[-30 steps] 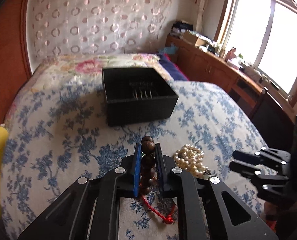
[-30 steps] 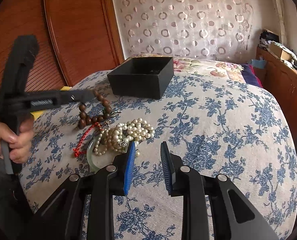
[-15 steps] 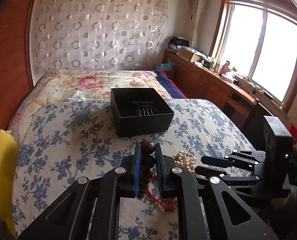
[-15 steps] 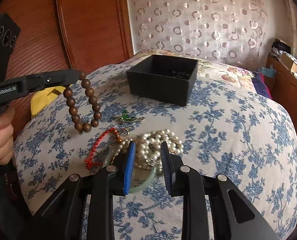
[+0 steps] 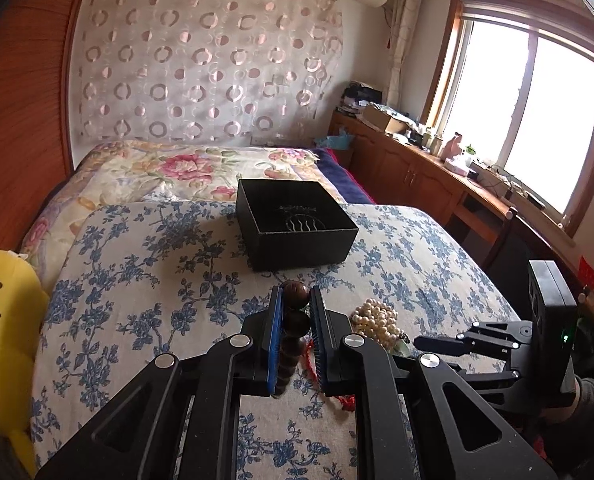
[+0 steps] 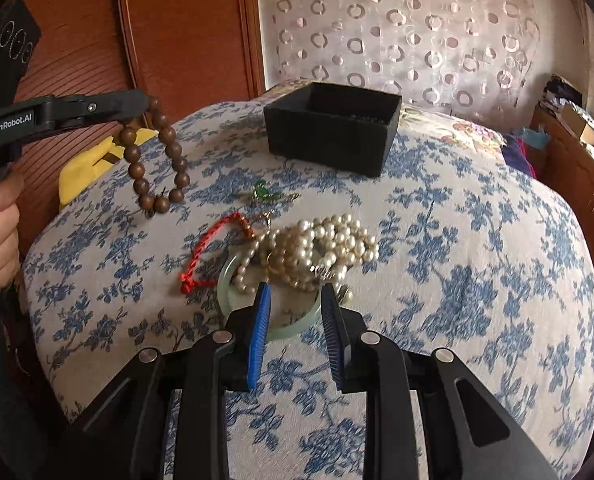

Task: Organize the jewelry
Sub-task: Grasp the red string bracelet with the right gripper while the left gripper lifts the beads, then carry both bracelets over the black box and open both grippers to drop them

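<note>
You're clamping the wooden bead bracelet (image 6: 157, 160) in the left gripper (image 5: 295, 300), dangling it clear of the bedspread (image 6: 477, 260) short of the black box (image 6: 333, 128), while the right gripper (image 6: 295, 300) is hanging unclenched, empty, over the jade bangle (image 6: 233, 300) and pearl pile (image 6: 321, 244).

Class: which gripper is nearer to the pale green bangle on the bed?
Right. The right gripper hovers open just over the green bangle, under the pearls. The left gripper is off to the side, raised, shut on the wooden bead bracelet.
</note>
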